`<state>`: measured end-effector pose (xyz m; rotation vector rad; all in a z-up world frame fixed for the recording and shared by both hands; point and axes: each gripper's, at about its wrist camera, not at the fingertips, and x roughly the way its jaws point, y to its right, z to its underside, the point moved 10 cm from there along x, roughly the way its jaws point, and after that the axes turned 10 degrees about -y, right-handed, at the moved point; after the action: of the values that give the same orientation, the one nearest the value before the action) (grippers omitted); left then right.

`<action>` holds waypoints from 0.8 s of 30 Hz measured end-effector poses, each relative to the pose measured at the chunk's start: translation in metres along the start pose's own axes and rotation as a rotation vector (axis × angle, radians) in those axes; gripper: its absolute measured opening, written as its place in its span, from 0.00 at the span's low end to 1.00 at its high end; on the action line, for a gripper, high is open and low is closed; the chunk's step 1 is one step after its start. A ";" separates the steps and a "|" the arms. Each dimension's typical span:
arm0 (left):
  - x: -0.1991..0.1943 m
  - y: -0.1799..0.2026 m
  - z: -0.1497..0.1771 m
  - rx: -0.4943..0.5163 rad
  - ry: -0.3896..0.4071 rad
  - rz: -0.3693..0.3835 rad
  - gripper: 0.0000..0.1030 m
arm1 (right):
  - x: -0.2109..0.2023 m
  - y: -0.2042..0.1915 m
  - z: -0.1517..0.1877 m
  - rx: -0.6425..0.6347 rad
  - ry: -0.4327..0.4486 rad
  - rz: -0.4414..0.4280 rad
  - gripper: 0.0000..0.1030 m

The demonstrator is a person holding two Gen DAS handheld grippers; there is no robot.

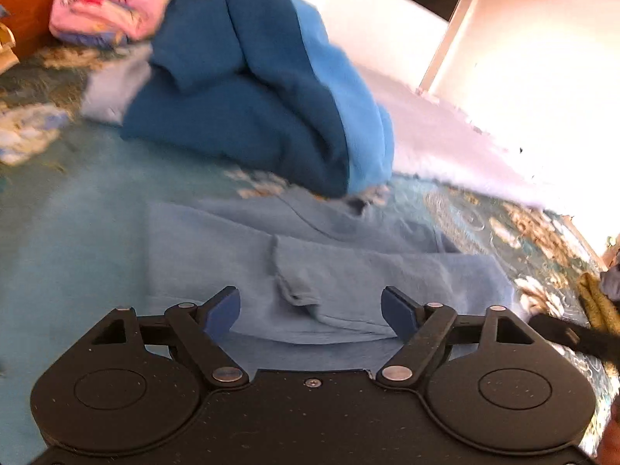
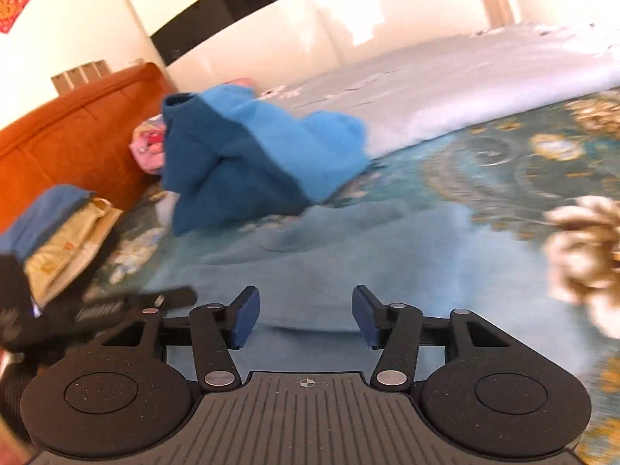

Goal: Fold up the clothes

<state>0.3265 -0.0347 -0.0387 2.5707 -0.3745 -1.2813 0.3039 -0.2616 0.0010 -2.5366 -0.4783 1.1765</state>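
A light blue garment (image 1: 329,271) lies flat on the bed, partly folded, with a sleeve laid across it. It also shows in the right wrist view (image 2: 348,255). My left gripper (image 1: 310,310) is open and empty, just above the garment's near edge. My right gripper (image 2: 306,316) is open and empty, low over the same garment. A dark and bright blue garment (image 1: 263,89) sits in a crumpled heap behind; it shows in the right wrist view too (image 2: 248,159).
The bed has a teal floral cover (image 2: 503,162) and a pale sheet (image 2: 465,85) at the back. A pink floral bundle (image 1: 104,7) lies by the orange headboard (image 2: 77,116). A stack of folded items (image 2: 58,236) sits at left. The other gripper shows in each view's edge (image 2: 97,310).
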 end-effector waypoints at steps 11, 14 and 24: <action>0.043 -0.014 0.000 -0.183 -0.024 -0.017 0.00 | -0.006 0.052 0.025 0.124 0.011 0.027 0.48; 0.027 -0.016 -0.010 -0.169 0.046 -0.017 0.00 | -0.009 0.061 0.027 0.143 0.018 0.040 0.48; -0.015 -0.089 -0.023 -0.219 0.152 -0.165 0.00 | 0.002 0.065 0.030 0.141 0.007 0.059 0.48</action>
<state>0.3467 0.0561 -0.0432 2.5306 0.0081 -1.0981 0.2929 -0.3148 -0.0448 -2.4482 -0.3095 1.1771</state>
